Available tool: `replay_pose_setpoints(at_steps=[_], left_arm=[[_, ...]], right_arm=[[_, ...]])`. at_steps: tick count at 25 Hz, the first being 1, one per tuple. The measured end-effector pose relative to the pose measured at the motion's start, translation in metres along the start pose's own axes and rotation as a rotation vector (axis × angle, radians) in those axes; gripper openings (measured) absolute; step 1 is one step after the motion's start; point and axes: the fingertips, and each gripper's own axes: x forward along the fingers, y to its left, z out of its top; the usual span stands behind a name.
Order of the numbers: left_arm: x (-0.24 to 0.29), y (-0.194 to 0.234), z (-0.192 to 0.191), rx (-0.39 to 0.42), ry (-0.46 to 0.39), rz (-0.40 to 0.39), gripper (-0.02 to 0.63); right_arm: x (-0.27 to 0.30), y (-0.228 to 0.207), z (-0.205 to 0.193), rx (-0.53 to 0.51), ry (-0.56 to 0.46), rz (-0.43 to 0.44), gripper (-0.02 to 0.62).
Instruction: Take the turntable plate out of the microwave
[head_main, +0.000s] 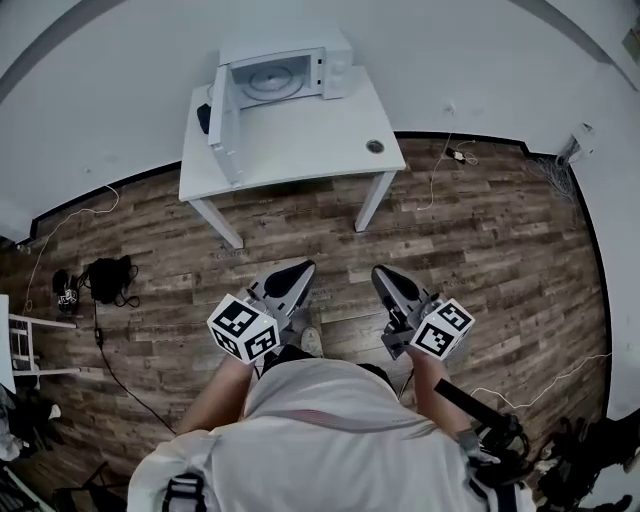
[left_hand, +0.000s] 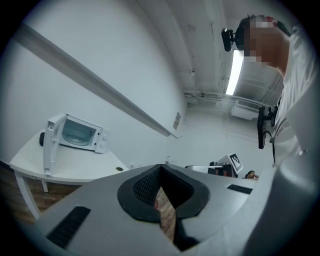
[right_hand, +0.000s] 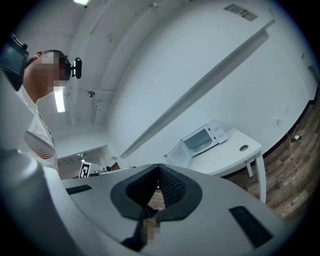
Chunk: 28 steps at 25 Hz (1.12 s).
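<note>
Turntable plate (head_main: 270, 78) lies inside the white microwave (head_main: 290, 45), which stands at the back of the white desk (head_main: 300, 150). The microwave door (head_main: 226, 115) is wide open. The left gripper (head_main: 303, 268) and the right gripper (head_main: 381, 271) are over the wood floor (head_main: 500, 250), well apart from the desk. Both have their fingers pressed together, with nothing between them.

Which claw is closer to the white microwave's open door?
Left. The left claw hangs over the wooden floor, short of the white table, a little right of the white microwave's open door. The right claw is beside it, farther right, so farther away.
</note>
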Motion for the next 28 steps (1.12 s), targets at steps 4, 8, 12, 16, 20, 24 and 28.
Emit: replay_pose_setpoints(at_steps=[4, 8, 12, 16, 20, 24, 28], left_arm=[[0.007, 0.043, 0.011, -0.015, -0.008, 0.049, 0.008], [0.020, 0.072, 0.021, -0.032, -0.031, 0.082, 0.008], [0.039, 0.100, 0.036, -0.054, -0.094, 0.087, 0.008], [0.069, 0.137, 0.044, -0.055, -0.104, 0.166, 0.008], [0.118, 0.175, 0.064, -0.059, -0.128, 0.247, 0.008], [0.173, 0.207, 0.090, -0.063, -0.153, 0.317, 0.008], [0.222, 0.238, 0.115, -0.072, -0.182, 0.389, 0.008]], right_arm=[[0.044, -0.015, 0.011, -0.004, 0.023, 0.032, 0.003], [0.078, -0.033, 0.017, -0.002, 0.056, 0.068, 0.003], [0.115, -0.065, 0.027, 0.003, 0.094, 0.105, 0.003], [0.157, -0.110, 0.044, 0.026, 0.115, 0.155, 0.003], [0.199, -0.164, 0.083, 0.046, 0.111, 0.217, 0.003], [0.237, -0.220, 0.126, 0.063, 0.130, 0.262, 0.003], [0.272, -0.266, 0.161, 0.082, 0.161, 0.311, 0.003]])
